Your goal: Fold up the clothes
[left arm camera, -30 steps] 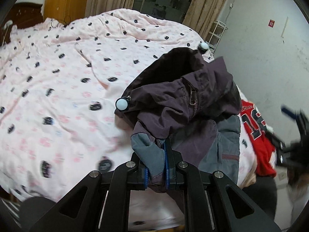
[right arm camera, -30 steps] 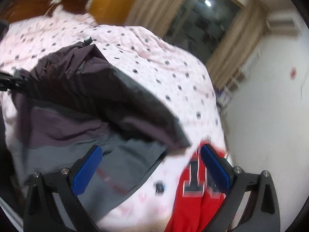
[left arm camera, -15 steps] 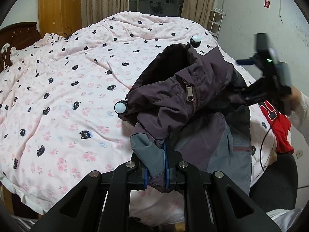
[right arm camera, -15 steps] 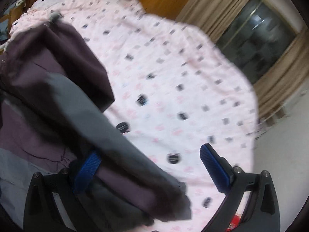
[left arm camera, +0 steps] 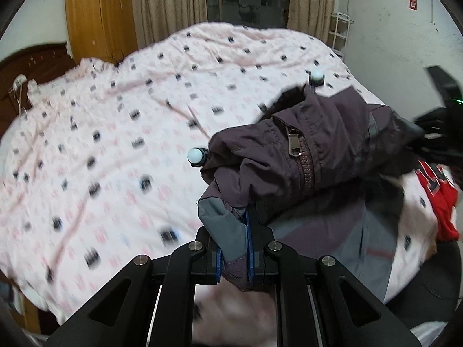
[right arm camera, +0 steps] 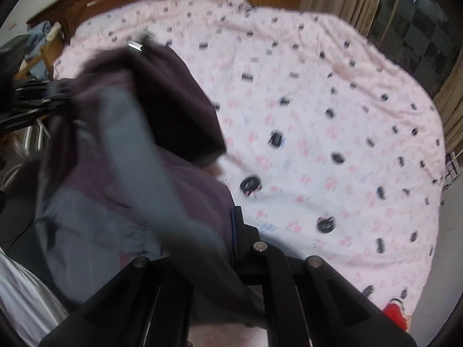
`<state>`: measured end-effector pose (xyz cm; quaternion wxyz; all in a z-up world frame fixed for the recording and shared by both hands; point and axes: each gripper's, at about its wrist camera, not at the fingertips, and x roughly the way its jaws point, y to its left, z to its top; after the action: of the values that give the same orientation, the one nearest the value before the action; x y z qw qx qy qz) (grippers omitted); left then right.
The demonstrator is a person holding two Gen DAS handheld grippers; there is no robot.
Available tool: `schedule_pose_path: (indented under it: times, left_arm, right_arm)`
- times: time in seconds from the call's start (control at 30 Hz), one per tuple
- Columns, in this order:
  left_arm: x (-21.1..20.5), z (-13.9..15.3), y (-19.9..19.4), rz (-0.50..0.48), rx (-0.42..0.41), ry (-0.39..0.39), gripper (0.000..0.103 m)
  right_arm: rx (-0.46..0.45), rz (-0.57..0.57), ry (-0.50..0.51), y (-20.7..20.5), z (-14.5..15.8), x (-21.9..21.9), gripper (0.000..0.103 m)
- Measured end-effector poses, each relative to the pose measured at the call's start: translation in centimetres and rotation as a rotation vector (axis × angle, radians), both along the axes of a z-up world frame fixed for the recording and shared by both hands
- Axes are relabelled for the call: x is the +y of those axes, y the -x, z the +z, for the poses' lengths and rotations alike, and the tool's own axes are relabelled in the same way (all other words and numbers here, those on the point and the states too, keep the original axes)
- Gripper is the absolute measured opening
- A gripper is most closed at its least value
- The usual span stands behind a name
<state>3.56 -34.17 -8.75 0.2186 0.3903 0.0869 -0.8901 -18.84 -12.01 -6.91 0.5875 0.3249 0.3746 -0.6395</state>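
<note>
Since the earlier frame: right gripper, then spread wide with nothing between its blue pads, had clamped onto the jacket; left gripper kept its pinch on the garment's hem throughout.

Item 1, left gripper. Angled downward over the near edge of the bed, jaws clenched on a fold of grey and purple cloth, blue pads pressing it from both sides.

Item 2, right gripper. Tilted steeply down, seen at the far right in the left wrist view as a dark, blurred shape at the jacket's right end. Jaws closed on dark cloth; one blue pad edge showed, the other lay under the fabric.

Item 3, jacket. Purple with grey panels, bunched and lifted between the two grippers above the near right part of the bed; zipper pull hanging at the front fold. Two pale round toggles beside it, one to its left, one at its far edge.

Item 4, surroundings. Pink patterned bedspread beneath; red garment at the right edge of the bed; curtains and wooden wardrobe at the far side.
</note>
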Motion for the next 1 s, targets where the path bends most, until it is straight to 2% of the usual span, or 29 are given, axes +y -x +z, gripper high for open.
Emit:
schedule_pose_path:
  times: [0.13, 0.27, 0.33, 0.4, 0.47, 0.53, 0.57, 0.63, 0.67, 0.7, 0.73, 0.77, 0.87, 0.93, 1.0]
  left_arm:
    - [-2.5, 1.4, 4.7, -0.023, -0.017, 0.123, 0.011]
    - [-4.5, 0.8, 10.3, -0.030, -0.064, 0.255, 0.015]
    - [-5.2, -0.4, 12.4, -0.023, -0.099, 0.298, 0.019]
    - [-6.1, -2.5, 14.1, 0.010, -0.171, 0.337, 0.023]
    - [-7.3, -4.2, 14.6, 0.080, -0.231, 0.372, 0.024]
    - [-8.5, -5.1, 13.9, 0.167, -0.256, 0.393, 0.024]
    - [-9.3, -5.3, 13.0, 0.209, -0.250, 0.380, 0.026]
    - [-10.1, -4.9, 10.7, 0.270, -0.206, 0.341, 0.039]
    - [-10.2, -4.4, 9.0, 0.293, -0.165, 0.322, 0.046]
    - [-9.9, -4.0, 7.5, 0.307, -0.133, 0.310, 0.048]
    - [-9.2, -3.8, 5.9, 0.306, -0.113, 0.305, 0.048]
    - [-8.5, -3.7, 4.3, 0.294, -0.103, 0.299, 0.050]
    - [-6.2, -4.2, 0.5, 0.251, -0.086, 0.245, 0.054]
    - [-4.7, -4.9, -1.8, 0.222, -0.085, 0.154, 0.055]
    - [-3.2, -6.0, -3.6, 0.202, -0.097, 0.045, 0.055]
  right_arm:
    - [-0.019, -0.066, 0.036, 0.9, 3.7, 0.3, 0.005]
    - [-0.038, -0.179, 0.040, 2.9, 5.5, 0.6, 0.005]
    - [-0.026, -0.235, 0.033, 4.1, 5.7, 0.6, 0.005]
    - [-0.017, -0.285, 0.019, 5.1, 5.5, 0.6, 0.005]
    - [0.019, -0.335, -0.010, 6.2, 4.3, 0.4, 0.005]
    - [0.099, -0.390, -0.034, 7.1, 3.1, 0.4, 0.006]
    - [0.148, -0.418, -0.040, 7.3, 2.7, 0.6, 0.011]
    - [0.217, -0.453, -0.040, 7.8, 2.0, 1.2, 0.026]
    - [0.209, -0.447, -0.023, 7.8, 1.9, 1.6, 0.043]
    - [0.182, -0.429, 0.005, 7.6, 2.0, 2.2, 0.062]
    - [0.156, -0.410, 0.033, 7.3, 2.1, 2.9, 0.067]
    - [0.125, -0.373, 0.066, 6.6, 2.2, 3.6, 0.072]
    - [-0.008, -0.238, 0.075, 4.6, 0.8, 5.4, 0.072]
    - [-0.097, -0.186, 0.040, 3.7, -1.1, 6.2, 0.072]
    - [-0.133, -0.177, -0.016, 2.8, -3.9, 6.8, 0.072]
